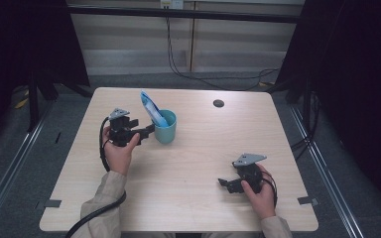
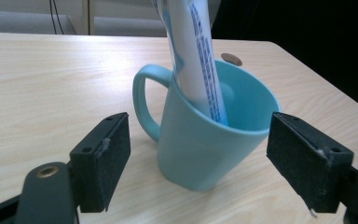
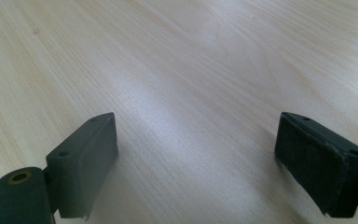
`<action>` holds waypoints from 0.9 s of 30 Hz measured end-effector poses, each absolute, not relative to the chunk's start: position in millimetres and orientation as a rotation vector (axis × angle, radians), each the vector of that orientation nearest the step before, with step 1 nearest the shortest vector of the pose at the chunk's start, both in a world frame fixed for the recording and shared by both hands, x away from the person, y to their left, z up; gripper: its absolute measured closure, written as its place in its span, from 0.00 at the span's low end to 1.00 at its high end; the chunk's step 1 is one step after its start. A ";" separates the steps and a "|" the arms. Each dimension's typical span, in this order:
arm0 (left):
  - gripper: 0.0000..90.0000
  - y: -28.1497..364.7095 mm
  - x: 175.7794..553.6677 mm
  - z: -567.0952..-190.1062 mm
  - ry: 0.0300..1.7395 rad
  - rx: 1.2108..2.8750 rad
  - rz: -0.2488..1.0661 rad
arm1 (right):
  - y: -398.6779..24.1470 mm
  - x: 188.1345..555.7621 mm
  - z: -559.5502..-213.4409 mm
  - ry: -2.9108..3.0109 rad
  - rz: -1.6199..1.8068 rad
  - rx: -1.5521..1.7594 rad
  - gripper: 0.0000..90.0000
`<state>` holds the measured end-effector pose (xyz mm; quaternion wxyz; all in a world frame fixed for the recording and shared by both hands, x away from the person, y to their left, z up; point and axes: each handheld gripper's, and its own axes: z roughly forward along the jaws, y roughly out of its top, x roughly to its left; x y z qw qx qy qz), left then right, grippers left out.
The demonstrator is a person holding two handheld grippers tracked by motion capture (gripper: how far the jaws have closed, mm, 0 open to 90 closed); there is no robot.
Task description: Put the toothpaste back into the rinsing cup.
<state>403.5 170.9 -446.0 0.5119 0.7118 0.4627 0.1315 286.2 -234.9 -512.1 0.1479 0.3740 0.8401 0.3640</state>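
Left of centre on the worktop, the left hand-held gripper sits just beside the teal mug, jaws spread wide w/ nothing pinched. From its own camera the mug stands straight ahead between the two pads, neither pad touching it, handle turned to that view's left. A blue-and-white tube stands inside, long axis near upright, leaning back and away from the mug's mouth (top runs out of frame). Further right, the right hand-held gripper rests low near the front edge, jaws also wide and empty, well apart from the mug. So the left one is far nearer; prob. next move is its.
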 end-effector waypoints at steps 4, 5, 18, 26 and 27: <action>0.24 173.9 398.3 -450.6 1.102 1.730 0.316 | -234.9 286.2 -512.1 2.416 1.047 1.076 0.14; 0.24 174.2 397.4 -451.0 1.098 1.733 0.316 | -234.9 286.2 -512.1 2.416 1.047 1.076 0.14; 0.23 174.2 381.2 -460.4 1.040 1.802 0.319 | -234.9 286.2 -512.1 2.416 1.047 1.076 0.14; 0.24 173.4 373.3 -471.4 1.026 1.853 0.292 | -234.9 286.2 -512.1 2.416 1.047 1.075 0.14; 0.24 173.4 372.1 -472.7 1.019 1.865 0.298 | -234.9 286.2 -512.1 2.416 1.047 1.076 0.14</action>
